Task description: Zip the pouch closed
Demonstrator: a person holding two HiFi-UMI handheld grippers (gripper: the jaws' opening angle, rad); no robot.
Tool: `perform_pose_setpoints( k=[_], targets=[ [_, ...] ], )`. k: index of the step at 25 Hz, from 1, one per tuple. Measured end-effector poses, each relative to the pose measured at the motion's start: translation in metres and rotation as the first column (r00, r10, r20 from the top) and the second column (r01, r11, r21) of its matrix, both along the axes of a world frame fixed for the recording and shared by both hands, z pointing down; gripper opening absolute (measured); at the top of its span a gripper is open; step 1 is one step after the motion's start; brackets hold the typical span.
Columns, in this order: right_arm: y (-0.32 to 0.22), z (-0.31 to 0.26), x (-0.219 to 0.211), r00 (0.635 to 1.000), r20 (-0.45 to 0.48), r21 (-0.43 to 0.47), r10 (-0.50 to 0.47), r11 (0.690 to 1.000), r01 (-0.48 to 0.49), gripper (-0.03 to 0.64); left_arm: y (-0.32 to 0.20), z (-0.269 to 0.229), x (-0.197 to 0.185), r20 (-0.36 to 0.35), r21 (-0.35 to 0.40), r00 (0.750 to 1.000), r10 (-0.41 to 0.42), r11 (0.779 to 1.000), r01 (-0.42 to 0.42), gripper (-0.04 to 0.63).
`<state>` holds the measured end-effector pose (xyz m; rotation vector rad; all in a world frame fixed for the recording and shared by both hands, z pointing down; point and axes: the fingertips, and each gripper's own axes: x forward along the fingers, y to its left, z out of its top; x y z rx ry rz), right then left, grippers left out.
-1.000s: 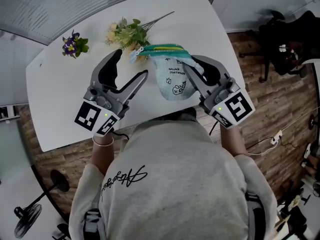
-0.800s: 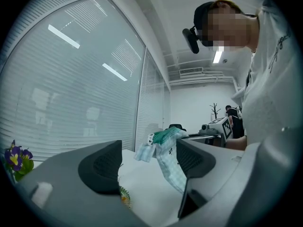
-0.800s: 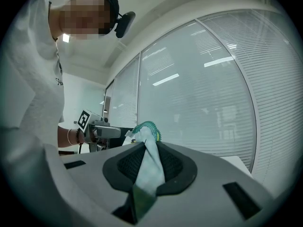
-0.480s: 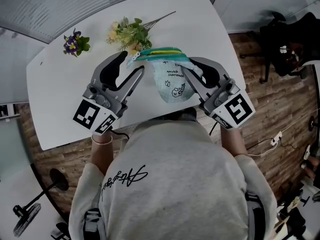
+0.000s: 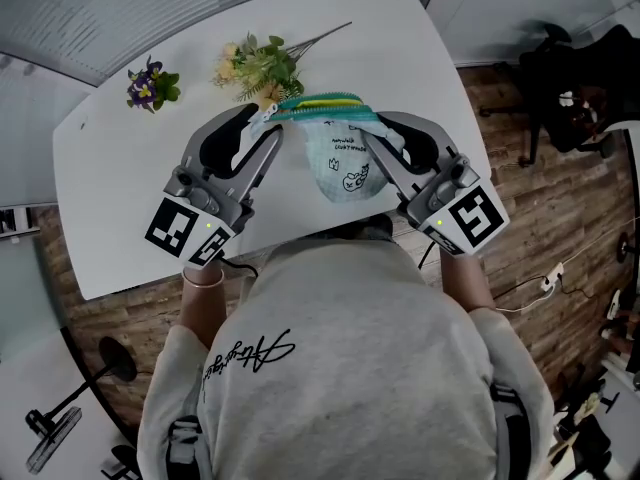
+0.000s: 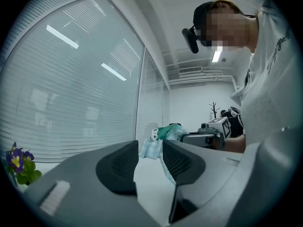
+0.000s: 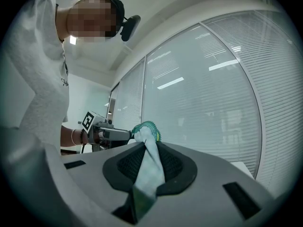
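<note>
A light blue pouch [image 5: 340, 158] with a green and yellow zipper [image 5: 325, 103] hangs above the white table [image 5: 130, 198], stretched between my two grippers. My right gripper [image 5: 372, 133] is shut on the pouch's right end; in the right gripper view the fabric [image 7: 150, 174] is pinched flat between the pads. My left gripper [image 5: 262, 120] sits at the pouch's left end. Its jaws have just been closing, and the pouch corner [image 6: 152, 146] lies between the tips with a gap still showing beside it. The zipper pull is too small to make out.
A bunch of yellow and green flowers [image 5: 258, 68] lies on the table just beyond the pouch. A small purple flower [image 5: 148, 86] lies further left, and shows low at the left edge [image 6: 16, 162] of the left gripper view. The table's near edge runs under my arms.
The left gripper's jaws have narrowed around the pouch's left end. The pouch has shifted slightly left and up in the head view. The right gripper keeps its grip.
</note>
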<state>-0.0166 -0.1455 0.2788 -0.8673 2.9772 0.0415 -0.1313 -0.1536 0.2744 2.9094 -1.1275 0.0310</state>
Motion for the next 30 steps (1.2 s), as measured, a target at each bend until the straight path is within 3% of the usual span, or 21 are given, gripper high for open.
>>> perform_pose_setpoints(
  k=[5,8,17,26,30],
  targets=[
    [0.0,0.004,0.002,1.0,-0.006,-0.004,0.01,1.0,-0.01,0.058,0.0,0.0,0.0,-0.001,0.008,1.0,-0.005,1.0,0.005,0.134],
    [-0.001,0.007,0.003,1.0,-0.011,-0.003,0.02,1.0,-0.02,0.058,0.001,0.003,0.001,0.015,0.009,1.0,-0.001,1.0,0.001,0.08],
    [-0.003,0.012,0.007,0.999,-0.019,-0.002,0.037,0.999,-0.037,0.06,0.0,0.003,0.004,0.039,0.005,0.999,-0.01,1.0,0.009,0.053],
    [-0.014,0.043,0.007,0.998,-0.044,-0.137,0.046,0.989,-0.052,0.108,-0.001,0.008,0.004,0.064,0.002,0.998,-0.03,1.0,0.03,0.043],
    [-0.016,0.053,0.006,0.996,-0.081,-0.161,0.037,0.986,-0.05,0.165,-0.003,0.01,0.003,0.055,-0.004,0.998,-0.039,0.999,0.039,0.043]
  ],
)
